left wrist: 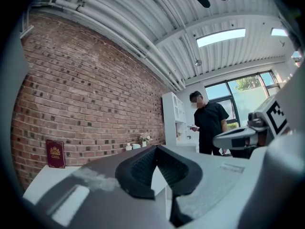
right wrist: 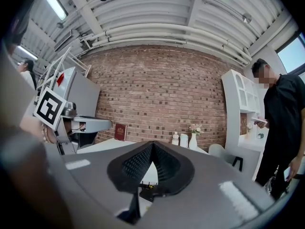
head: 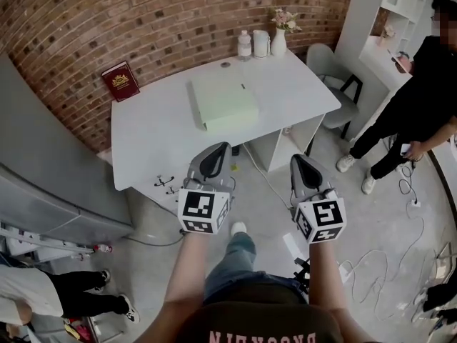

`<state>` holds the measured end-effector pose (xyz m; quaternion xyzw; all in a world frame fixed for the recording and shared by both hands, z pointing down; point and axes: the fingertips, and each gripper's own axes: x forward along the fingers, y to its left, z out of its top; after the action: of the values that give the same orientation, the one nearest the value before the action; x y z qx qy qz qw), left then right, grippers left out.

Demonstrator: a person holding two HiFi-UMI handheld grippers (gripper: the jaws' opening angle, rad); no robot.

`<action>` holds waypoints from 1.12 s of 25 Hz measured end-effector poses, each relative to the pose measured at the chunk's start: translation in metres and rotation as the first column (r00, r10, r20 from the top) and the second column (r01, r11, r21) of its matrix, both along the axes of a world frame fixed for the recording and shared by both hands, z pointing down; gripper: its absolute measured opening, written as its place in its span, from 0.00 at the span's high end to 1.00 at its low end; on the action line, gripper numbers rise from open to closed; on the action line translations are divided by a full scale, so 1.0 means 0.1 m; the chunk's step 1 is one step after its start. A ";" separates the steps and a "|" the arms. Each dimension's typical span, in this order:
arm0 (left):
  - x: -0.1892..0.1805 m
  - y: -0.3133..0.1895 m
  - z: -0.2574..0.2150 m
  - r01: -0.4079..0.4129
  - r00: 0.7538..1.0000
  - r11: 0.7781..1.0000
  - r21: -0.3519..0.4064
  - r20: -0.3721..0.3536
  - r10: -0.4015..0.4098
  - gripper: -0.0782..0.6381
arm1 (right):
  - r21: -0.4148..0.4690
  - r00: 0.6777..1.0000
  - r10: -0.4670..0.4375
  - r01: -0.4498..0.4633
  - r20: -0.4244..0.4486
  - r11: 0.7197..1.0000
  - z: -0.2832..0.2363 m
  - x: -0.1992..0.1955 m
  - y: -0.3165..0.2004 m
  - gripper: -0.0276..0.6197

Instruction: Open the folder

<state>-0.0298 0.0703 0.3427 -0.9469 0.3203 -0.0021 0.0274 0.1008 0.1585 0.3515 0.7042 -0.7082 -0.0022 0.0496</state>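
Brick wall (head: 143,20) backs a white desk (head: 150,141), and a person in black (head: 421,98) stands off its right end. The pale green folder (head: 223,102) lies closed and flat mid-desk, nearer the far edge. Short of the near edge, the left gripper (head: 216,151) and right gripper (head: 299,161) each have their jaws together on nothing. A red book (head: 120,81) stands at the far left corner and a flower vase (head: 278,43) at the far right.

White table (head: 146,138) stands against a brick wall (head: 143,20). A red book (head: 120,81) leans upright on the wall at the table's far left corner. A bottle (head: 244,46), jug (head: 261,43) and vase (head: 278,43) of flowers stand in a row along its far right edge. A grey chair (head: 330,70) sits just beside the table's right end. A person (head: 421,84) in black stands beyond the chair, well apart from the table.
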 end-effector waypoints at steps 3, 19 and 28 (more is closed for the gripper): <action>0.12 -0.31 0.00 -0.002 1.000 1.000 -0.002 0.000 0.002 0.89 | -0.010 1.000 -0.005 0.005 0.002 1.000 0.01 0.09 -0.33 0.96; 0.51 -1.94 0.10 0.017 1.000 0.999 -0.042 0.009 -0.017 0.89 | -0.072 1.000 -0.010 0.012 0.024 0.997 0.11 0.54 -1.99 0.95; 0.69 -2.30 0.23 0.019 0.999 0.998 -0.059 0.050 -0.016 0.89 | -0.110 1.000 -0.002 0.005 0.030 0.994 0.25 0.79 -2.40 0.95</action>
<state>0.0390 -0.1598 0.3658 -0.9441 0.3278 -0.0353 0.0069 0.1793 -0.0810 0.3762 0.6990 -0.7093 0.0475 0.0778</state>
